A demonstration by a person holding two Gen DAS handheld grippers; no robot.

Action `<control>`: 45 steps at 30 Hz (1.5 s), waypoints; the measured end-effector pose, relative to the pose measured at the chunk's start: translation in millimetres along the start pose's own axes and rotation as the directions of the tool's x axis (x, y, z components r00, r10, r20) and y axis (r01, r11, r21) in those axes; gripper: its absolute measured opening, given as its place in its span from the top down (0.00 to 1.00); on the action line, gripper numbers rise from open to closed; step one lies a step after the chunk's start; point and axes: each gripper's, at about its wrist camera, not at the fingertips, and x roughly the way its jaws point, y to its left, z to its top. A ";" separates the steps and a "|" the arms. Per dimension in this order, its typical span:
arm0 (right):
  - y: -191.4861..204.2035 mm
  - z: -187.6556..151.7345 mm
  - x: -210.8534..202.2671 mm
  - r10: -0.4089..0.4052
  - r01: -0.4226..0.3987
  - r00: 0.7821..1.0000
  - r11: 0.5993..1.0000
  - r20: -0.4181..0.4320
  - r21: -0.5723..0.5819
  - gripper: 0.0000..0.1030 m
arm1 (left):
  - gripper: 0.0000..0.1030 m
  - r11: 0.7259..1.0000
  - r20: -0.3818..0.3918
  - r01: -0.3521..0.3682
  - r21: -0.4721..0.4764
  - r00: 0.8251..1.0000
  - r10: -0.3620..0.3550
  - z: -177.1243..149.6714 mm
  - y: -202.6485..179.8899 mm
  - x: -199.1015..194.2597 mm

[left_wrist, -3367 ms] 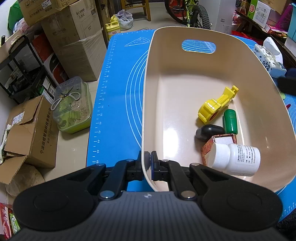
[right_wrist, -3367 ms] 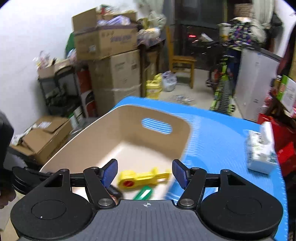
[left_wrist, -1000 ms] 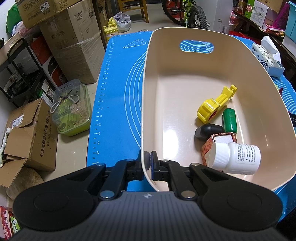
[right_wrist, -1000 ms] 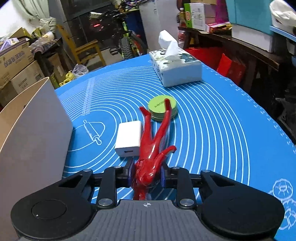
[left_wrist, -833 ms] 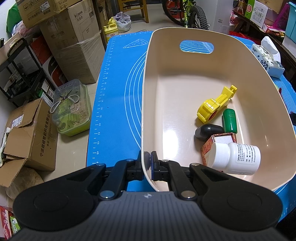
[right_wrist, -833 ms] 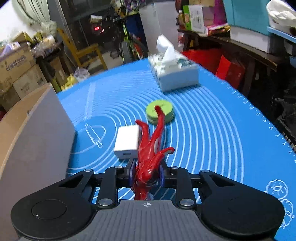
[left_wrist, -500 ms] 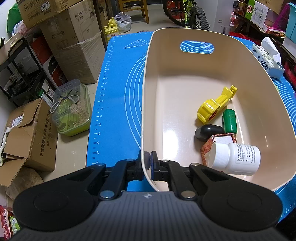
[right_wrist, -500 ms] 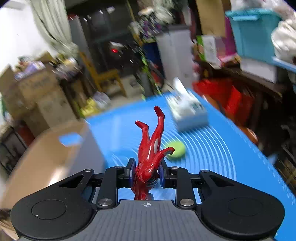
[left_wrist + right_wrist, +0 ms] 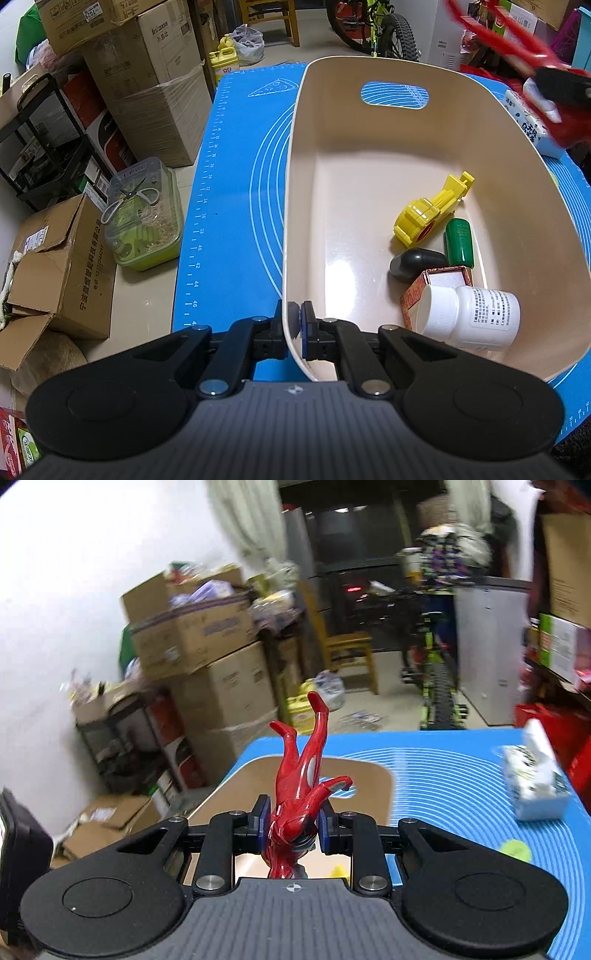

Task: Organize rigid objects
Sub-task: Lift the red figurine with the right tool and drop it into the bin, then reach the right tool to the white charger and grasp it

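While right gripper [image 9: 291, 827] clamps red figure [image 9: 299, 786], its head hidden; left gripper [image 9: 294, 325] pinches bin [image 9: 291, 206] wall.

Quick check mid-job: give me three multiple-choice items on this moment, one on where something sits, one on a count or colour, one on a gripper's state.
1. Where is the yellow tape dispenser?
A. inside the beige tub
B. on the blue mat
C. in the left gripper

2. How many things lie in the tub?
A. three
B. five
C. seven

3. What is the right gripper doing?
A. standing open and empty
B. shut on the tub's rim
C. shut on the red figurine

Answers:
1 A, it lies on the tub's floor beside the green cylinder.
2 B, dispenser, green cylinder, dark oval piece, small box, white bottle.
3 C, both pads press the figurine's body.
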 end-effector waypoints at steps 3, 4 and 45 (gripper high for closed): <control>18.2 -3.8 15.3 0.014 -0.016 0.999 0.999 -0.043 -0.048 0.67 | 0.92 1.000 0.001 -0.001 0.002 1.000 0.001 0.1 -0.3 0.0; 21.7 -5.6 20.3 0.017 -0.021 0.998 0.998 -0.060 -0.059 0.67 | 0.92 1.000 0.001 -0.001 0.002 1.000 0.001 0.2 -0.1 0.0; -127.9 -40.5 60.7 -0.312 0.324 0.908 0.946 -0.280 -0.006 0.32 | 0.92 1.000 -0.008 0.004 0.010 1.000 -0.004 0.4 0.5 0.3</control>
